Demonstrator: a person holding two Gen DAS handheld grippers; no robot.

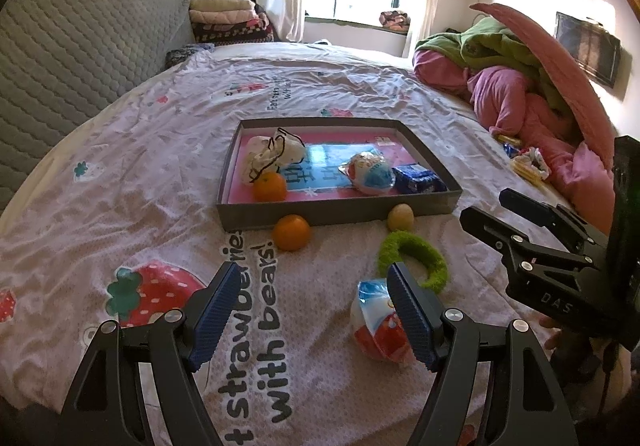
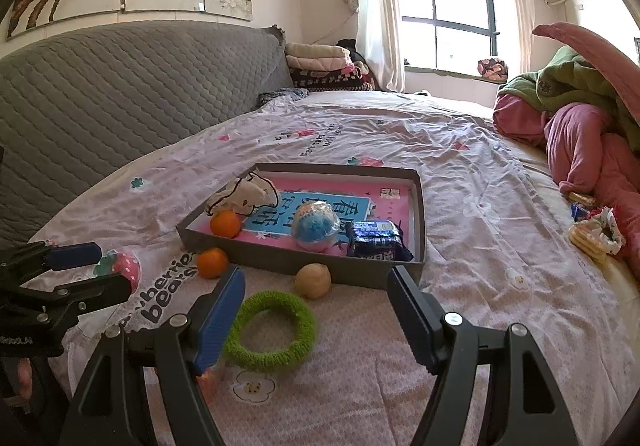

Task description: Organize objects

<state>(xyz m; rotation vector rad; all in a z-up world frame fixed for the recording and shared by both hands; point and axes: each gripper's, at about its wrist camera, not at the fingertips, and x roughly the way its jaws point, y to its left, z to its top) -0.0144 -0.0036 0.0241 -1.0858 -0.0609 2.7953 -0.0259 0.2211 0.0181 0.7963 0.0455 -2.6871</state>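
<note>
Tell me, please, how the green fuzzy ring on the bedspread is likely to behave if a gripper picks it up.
The green fuzzy ring looks like soft plush, so it will probably squash and flop. It lies flat on the bedspread, so it is unlikely to roll. It seems light.

Both the left gripper and the right gripper are held tilted downward, jaws spread wide (nothing clasped between them).

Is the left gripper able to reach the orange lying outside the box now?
Probably yes. The left gripper is open and empty, and only bare bedsheet lies between it and the orange in front of the box.
</note>
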